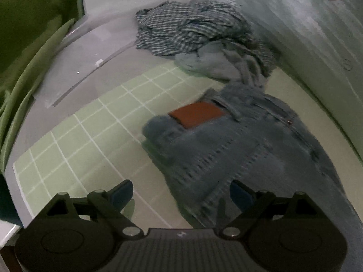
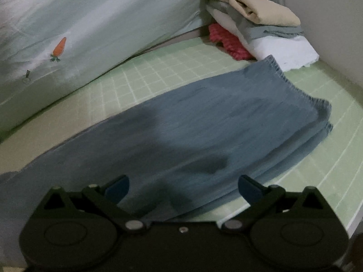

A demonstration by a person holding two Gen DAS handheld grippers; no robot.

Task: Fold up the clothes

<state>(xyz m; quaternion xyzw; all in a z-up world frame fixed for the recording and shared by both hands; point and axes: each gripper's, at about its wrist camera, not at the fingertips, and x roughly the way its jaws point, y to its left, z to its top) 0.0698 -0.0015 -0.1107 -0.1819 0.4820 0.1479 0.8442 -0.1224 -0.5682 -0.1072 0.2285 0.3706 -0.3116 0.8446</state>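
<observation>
Blue denim jeans [image 2: 204,122], coarse and matt, brown leather-look waist patch [image 1: 197,114]; pale green gridded sheet [image 2: 306,154], smooth cloth; striped blue-white crumpled fabric [image 1: 188,27]; matt black plastic gripper [image 2: 183,187] body.

Blue jeans [image 2: 204,122], brown patch [image 1: 197,114], green checked sheet [image 1: 90,131].
</observation>
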